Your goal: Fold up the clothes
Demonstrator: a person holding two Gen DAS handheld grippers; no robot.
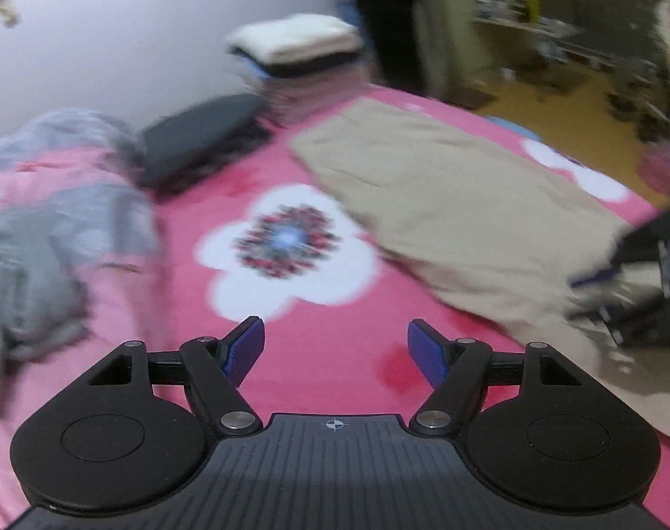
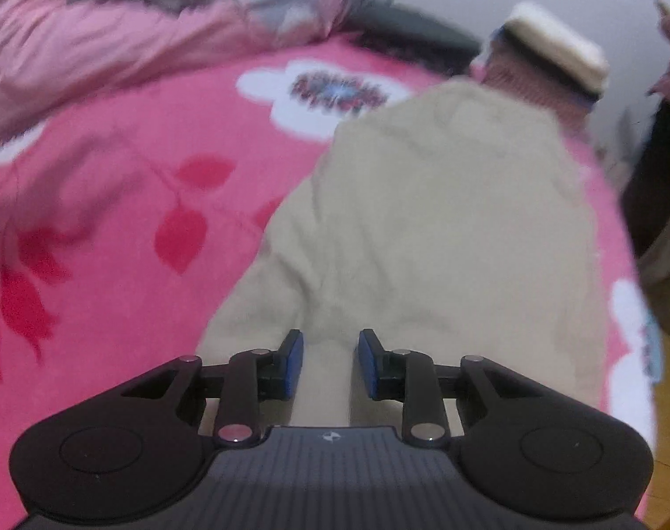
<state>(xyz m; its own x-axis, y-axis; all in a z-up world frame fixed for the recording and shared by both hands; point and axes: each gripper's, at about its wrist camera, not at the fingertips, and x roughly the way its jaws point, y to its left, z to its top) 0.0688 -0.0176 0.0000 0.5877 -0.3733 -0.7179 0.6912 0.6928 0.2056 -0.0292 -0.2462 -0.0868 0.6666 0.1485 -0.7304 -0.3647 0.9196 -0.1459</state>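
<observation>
A beige garment (image 1: 445, 203) lies stretched out on the bed's pink flowered sheet (image 1: 317, 380). My left gripper (image 1: 335, 349) hovers open over bare sheet to the left of the garment, with nothing between its blue pads. In the right wrist view, my right gripper (image 2: 330, 362) sits at the near end of the beige garment (image 2: 445, 221). Its fingers are drawn close on a bunched ridge of the cloth, and wrinkles run toward them. The left wrist view shows the right gripper (image 1: 644, 282) blurred at that end of the garment.
A stack of folded clothes (image 1: 290, 53) topped by a white piece stands at the far end by the wall. A dark folded item (image 1: 202, 137) lies beside it. A crumpled grey garment (image 1: 56, 229) is heaped on the left. A person (image 1: 387, 9) stands beyond the bed.
</observation>
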